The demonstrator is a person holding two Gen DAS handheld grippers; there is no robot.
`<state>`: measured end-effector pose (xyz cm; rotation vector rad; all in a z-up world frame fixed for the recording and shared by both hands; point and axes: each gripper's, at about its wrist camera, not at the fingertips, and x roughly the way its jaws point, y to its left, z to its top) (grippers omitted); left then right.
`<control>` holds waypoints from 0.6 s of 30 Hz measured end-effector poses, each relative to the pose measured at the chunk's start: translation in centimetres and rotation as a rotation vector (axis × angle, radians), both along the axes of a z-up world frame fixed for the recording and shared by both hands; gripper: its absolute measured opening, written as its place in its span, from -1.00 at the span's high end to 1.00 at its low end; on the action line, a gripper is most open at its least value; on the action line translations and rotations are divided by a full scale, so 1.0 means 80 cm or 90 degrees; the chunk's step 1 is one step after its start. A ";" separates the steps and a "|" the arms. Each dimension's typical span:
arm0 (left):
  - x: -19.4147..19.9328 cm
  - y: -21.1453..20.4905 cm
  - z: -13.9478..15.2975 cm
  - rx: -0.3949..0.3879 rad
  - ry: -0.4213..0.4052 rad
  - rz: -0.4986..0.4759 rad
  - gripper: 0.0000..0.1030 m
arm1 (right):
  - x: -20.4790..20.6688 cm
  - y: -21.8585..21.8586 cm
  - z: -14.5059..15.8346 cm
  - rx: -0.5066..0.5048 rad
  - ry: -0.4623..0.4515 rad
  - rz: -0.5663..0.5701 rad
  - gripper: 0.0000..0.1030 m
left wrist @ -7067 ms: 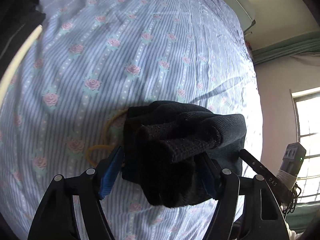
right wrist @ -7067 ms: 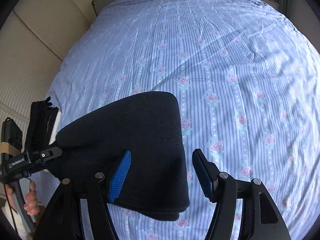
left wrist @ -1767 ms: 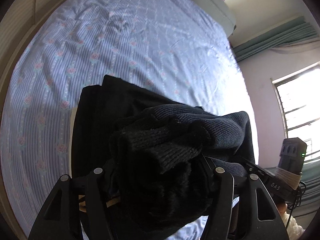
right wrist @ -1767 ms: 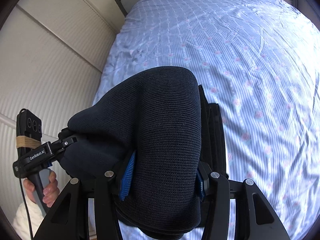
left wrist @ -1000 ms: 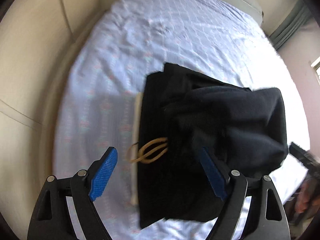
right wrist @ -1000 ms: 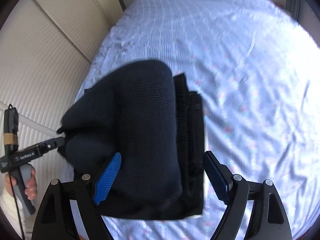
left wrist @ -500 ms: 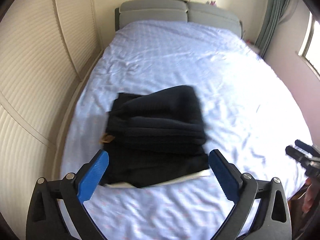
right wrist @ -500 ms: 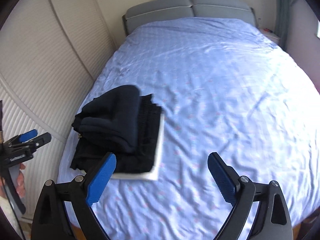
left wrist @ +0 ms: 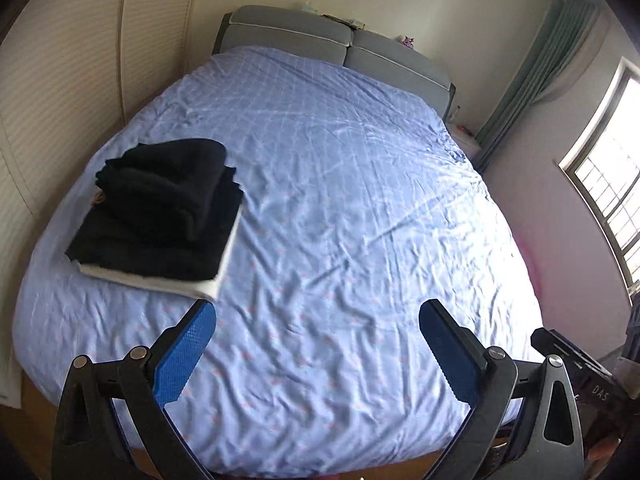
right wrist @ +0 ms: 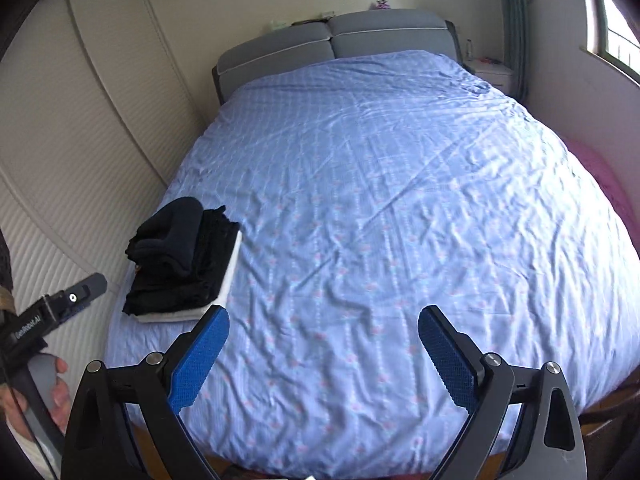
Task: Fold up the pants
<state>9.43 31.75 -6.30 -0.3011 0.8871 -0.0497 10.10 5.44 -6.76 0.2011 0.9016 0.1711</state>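
Observation:
The folded black knit pants lie on top of a stack of folded dark clothes with a white piece at the bottom, at the bed's near left edge. The pants also show in the right wrist view. My left gripper is open and empty, pulled back above the foot of the bed, with the stack ahead and to its left. My right gripper is open and empty too, with the stack to its left. The left gripper also appears in the right wrist view.
The bed has a wrinkled blue floral sheet and a grey headboard. A ribbed cream wardrobe stands along the left side. A window, green curtain and nightstand are on the right.
Both grippers let go of the pants about a second ago and have drawn back and up from the stack. The pants now rest on the pile, and the whole bed is in view.

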 end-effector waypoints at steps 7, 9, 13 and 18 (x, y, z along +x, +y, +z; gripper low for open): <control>-0.062 -0.108 0.027 0.038 -0.037 0.005 -1.00 | -0.052 -0.091 0.025 -0.053 -0.036 0.032 -0.87; -0.078 -0.141 0.044 0.062 -0.052 -0.018 -1.00 | -0.069 -0.115 0.037 -0.062 -0.053 0.029 -0.87; -0.099 -0.184 0.072 0.115 -0.093 -0.046 -1.00 | -0.099 -0.147 0.058 -0.059 -0.082 0.020 -0.87; -0.117 -0.216 0.092 0.134 -0.117 -0.075 -1.00 | -0.131 -0.174 0.079 -0.059 -0.113 0.004 -0.87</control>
